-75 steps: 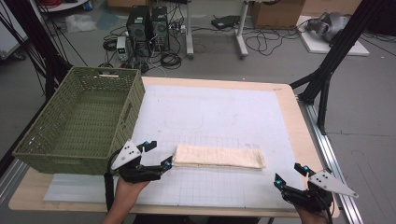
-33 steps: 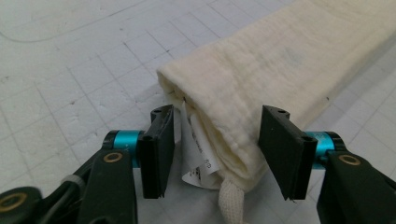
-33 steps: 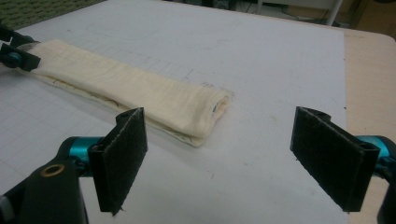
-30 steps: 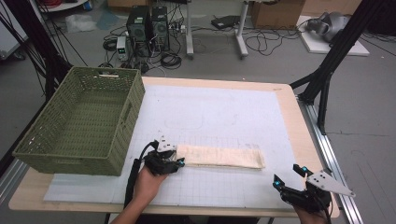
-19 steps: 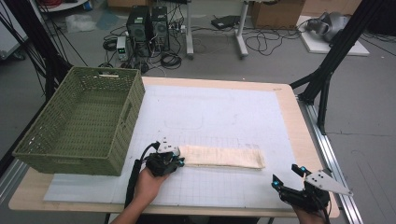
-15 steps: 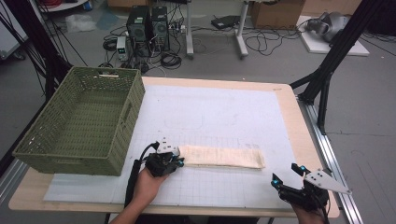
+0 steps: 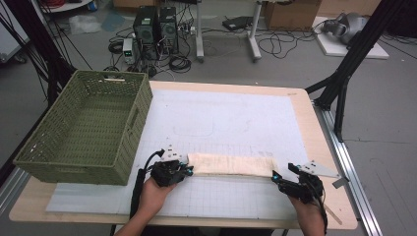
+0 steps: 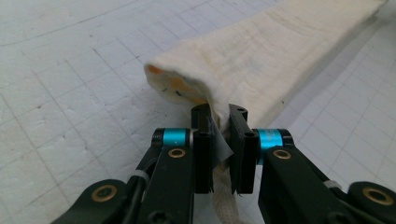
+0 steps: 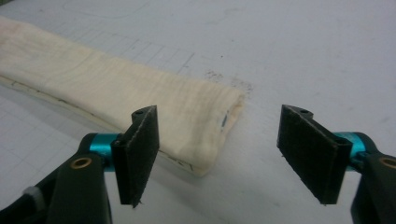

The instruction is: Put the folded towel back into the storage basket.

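Note:
A long folded cream cloth [image 7: 231,164] lies across the white grid mat [image 7: 221,113] near the front. My left gripper [image 7: 186,169] is shut on its left end. In the left gripper view the pads pinch a fold of the cloth [image 8: 280,60] at the left gripper [image 8: 222,135]. My right gripper [image 7: 280,179] stands open at the cloth's right end. Its jaws have just been closing. In the right gripper view the corner of the cloth [image 9: 116,88] lies between the jaws of the right gripper [image 9: 218,119], and neither pad touches it.
A green woven basket [image 7: 133,118] stands on the table's left side, close to the left hand. The wooden table edge [image 7: 339,196] runs just right of the right gripper. Black frame legs [image 7: 344,78] stand beyond the right rim.
The left gripper has turned and come onto the cloth's left end. The right gripper has moved left, up to the cloth's right end, and its jaws stand a little narrower.

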`<state>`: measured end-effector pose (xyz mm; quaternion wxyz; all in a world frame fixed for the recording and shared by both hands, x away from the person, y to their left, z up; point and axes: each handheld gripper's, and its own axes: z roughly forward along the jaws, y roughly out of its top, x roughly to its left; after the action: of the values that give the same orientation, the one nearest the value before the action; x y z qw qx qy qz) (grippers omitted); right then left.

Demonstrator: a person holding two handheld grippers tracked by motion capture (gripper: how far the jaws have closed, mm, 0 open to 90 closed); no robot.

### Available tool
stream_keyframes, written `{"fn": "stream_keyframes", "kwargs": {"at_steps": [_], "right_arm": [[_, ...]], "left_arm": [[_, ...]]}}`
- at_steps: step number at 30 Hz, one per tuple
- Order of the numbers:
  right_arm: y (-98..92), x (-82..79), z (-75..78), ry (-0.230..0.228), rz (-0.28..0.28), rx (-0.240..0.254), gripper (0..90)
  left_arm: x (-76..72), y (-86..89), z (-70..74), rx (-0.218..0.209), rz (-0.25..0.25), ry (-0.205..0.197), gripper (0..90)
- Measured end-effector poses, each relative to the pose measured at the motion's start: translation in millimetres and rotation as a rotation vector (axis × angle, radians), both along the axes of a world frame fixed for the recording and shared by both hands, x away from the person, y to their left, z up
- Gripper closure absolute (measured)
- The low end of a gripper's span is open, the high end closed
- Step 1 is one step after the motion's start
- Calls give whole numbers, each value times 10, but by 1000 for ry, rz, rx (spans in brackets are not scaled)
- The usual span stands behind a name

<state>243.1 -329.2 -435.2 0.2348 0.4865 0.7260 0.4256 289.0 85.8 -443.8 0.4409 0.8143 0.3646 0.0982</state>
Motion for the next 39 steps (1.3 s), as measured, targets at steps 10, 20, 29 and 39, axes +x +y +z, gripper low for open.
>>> {"fn": "stream_keyframes", "kwargs": {"at_steps": [10,20,29,39], "right_arm": [[90,178,-161,111,9,-59,508],[120,165,-171,136,18,-21,676],[139,149,-169,137,5,-16,692],[141,157,-167,182,-12,53,812]], "left_arm": [[-6,23,-2,-7,4,3,813],[-13,20,-7,25,-2,-2,812],[-17,3,-13,37,-1,-11,811],[-8,-7,-29,42,3,-7,813]]}}
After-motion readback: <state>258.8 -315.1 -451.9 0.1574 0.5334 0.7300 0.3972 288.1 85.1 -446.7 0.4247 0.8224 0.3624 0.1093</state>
